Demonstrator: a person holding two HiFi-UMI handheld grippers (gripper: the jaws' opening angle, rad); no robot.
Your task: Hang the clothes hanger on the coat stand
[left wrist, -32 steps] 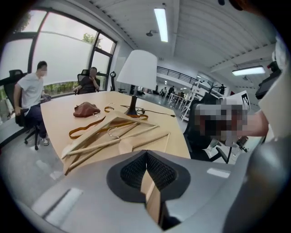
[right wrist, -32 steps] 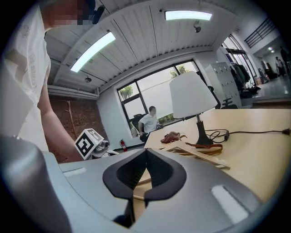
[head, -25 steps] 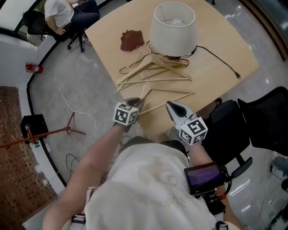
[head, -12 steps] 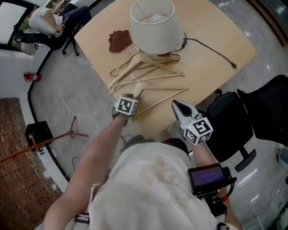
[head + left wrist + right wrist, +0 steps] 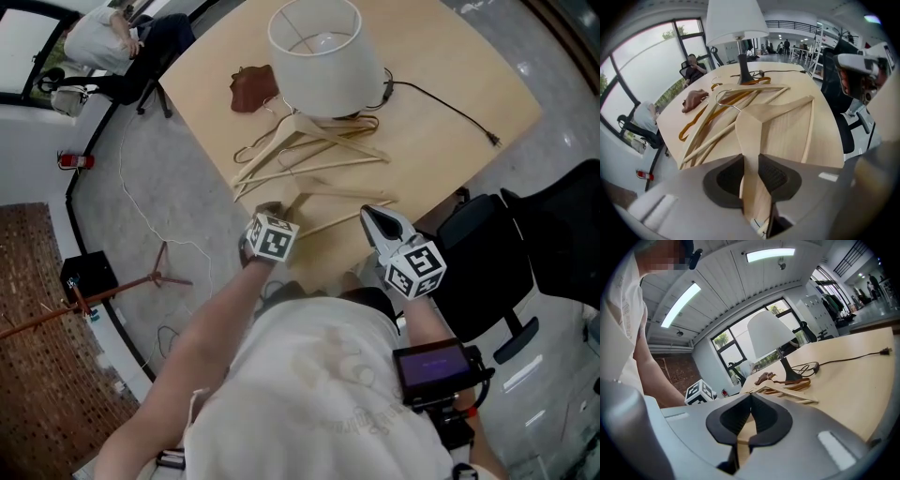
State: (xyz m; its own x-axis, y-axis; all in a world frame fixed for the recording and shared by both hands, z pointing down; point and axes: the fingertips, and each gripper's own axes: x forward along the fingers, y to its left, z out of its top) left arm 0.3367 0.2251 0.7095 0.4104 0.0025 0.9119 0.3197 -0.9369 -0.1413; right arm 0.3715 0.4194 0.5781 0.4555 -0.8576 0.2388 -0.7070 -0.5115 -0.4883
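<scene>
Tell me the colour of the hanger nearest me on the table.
The hanger is pale, natural wood; the left gripper view shows it best.

My left gripper (image 5: 270, 212) points steeply down at the end of my bare left forearm (image 5: 206, 328). Its jaws have just been closing, and the dark pads now press from both sides on one arm of the wooden hanger (image 5: 751, 136). My right gripper (image 5: 370, 216) lies nearly level just beside the left one (marker cube toward me, nose pointing away), its jaws closed tip to tip, and my right wrist (image 5: 419, 317) is tucked in close to my body.
</scene>
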